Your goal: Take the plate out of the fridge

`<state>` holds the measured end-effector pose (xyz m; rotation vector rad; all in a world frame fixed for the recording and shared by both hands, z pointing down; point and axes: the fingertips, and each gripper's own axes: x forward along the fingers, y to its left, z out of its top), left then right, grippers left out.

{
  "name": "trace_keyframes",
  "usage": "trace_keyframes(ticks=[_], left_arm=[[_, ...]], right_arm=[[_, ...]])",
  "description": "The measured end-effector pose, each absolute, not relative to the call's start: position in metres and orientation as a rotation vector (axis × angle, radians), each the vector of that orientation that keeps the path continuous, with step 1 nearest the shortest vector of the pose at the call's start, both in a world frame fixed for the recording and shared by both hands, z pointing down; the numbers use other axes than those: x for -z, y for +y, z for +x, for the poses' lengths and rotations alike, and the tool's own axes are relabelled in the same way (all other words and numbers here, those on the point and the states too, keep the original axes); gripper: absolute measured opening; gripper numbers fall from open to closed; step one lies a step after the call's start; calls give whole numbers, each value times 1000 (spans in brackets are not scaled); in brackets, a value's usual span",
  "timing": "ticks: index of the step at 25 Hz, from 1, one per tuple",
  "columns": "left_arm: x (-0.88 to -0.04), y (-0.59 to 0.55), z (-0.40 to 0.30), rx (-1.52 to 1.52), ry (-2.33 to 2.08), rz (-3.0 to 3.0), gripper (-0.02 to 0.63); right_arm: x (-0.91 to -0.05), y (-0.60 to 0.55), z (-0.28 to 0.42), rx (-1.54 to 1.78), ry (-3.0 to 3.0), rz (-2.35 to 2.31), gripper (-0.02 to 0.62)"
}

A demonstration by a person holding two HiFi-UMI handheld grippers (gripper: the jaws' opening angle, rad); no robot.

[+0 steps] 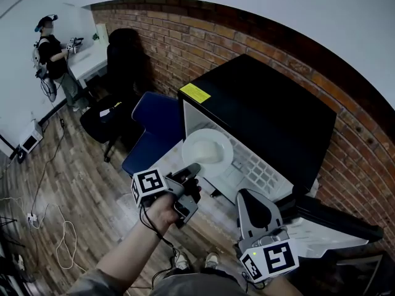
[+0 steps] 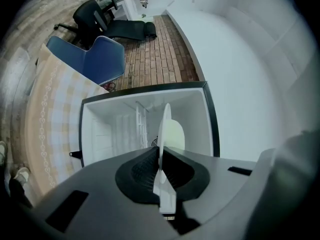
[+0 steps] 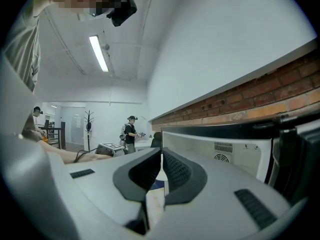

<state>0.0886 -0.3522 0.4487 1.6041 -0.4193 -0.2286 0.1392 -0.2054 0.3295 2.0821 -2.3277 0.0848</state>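
Nearest the body, R gripper (image 3: 161, 154) is idle, jaws pressed together w/ nothing btwn. Just ahead, L gripper (image 1: 192, 168) pinches the near rim of the white plate (image 1: 207, 147), which hangs roughly level at the mouth of the open fridge (image 1: 265, 110); can't tell if it's fully clear of the shelf. Step: withdrawal, prob. nearly done. Next: draw plate back w/o tilting, clear of the door (image 1: 333, 230). Beyond: blue chair (image 1: 154, 125), a person (image 1: 52, 48) by the far wall.
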Motion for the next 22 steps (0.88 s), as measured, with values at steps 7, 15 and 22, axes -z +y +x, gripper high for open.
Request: trace_keyframes(ticks=[7, 15, 22], left_arm=[[-438, -349, 44, 296, -472, 1602, 28], [-425, -341, -20, 382, -548, 1599, 29], [-422, -333, -79, 462, -636, 1587, 29]], right_arm=[[-321, -210, 112, -45, -2419, 2000, 32], [-315, -212, 68, -24, -2525, 1877, 32], [-314, -212, 32, -16, -2610, 1760, 32]])
